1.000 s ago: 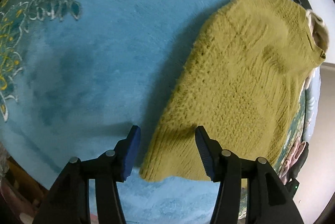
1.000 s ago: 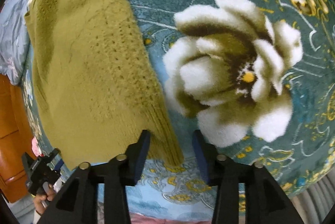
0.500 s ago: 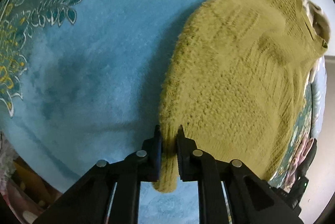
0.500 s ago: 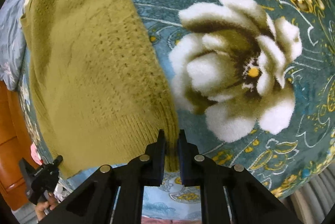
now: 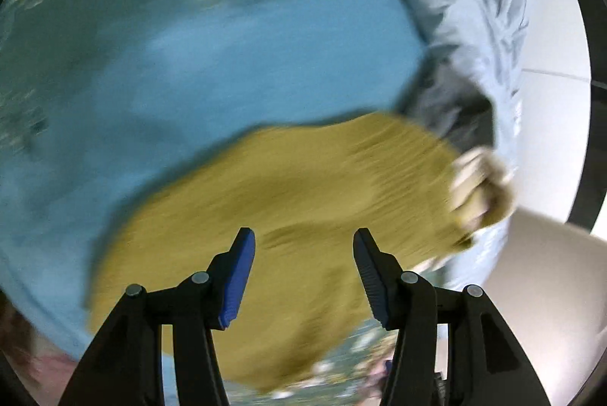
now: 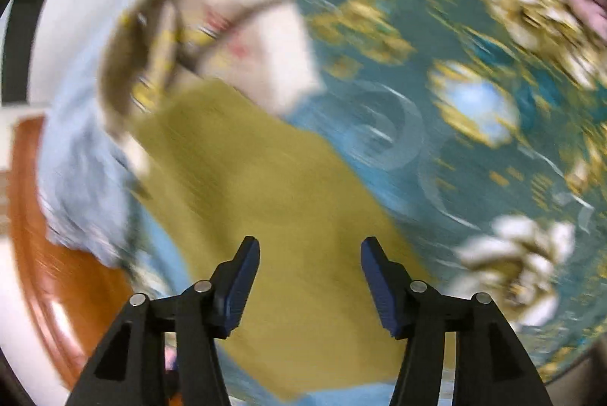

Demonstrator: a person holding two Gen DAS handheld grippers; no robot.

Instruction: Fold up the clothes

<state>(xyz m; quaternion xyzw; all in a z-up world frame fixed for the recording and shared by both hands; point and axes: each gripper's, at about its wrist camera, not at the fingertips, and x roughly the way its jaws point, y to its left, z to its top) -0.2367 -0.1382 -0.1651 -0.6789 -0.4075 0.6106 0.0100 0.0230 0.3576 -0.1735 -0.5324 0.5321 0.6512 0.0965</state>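
Both views are motion-blurred. An olive-yellow knitted sweater lies on the blue flowered blanket. It looks shorter than before, as if doubled over on itself. My left gripper hangs above it, jaws opening, nothing between the pads. The right wrist view shows the same sweater under my right gripper, whose jaws are also opening and hold nothing. A cream and brown garment lies at the sweater's far end.
Pale blue-grey bedding is bunched along the blanket's right edge, with a white wall beyond. An orange-brown wooden bed frame runs down the left of the right wrist view. White and gold flowers pattern the blanket.
Both grippers shut on the sweater's bottom corners half a second ago. They have since swung up and over towards its collar end and stand open, with the sweater lying under them.
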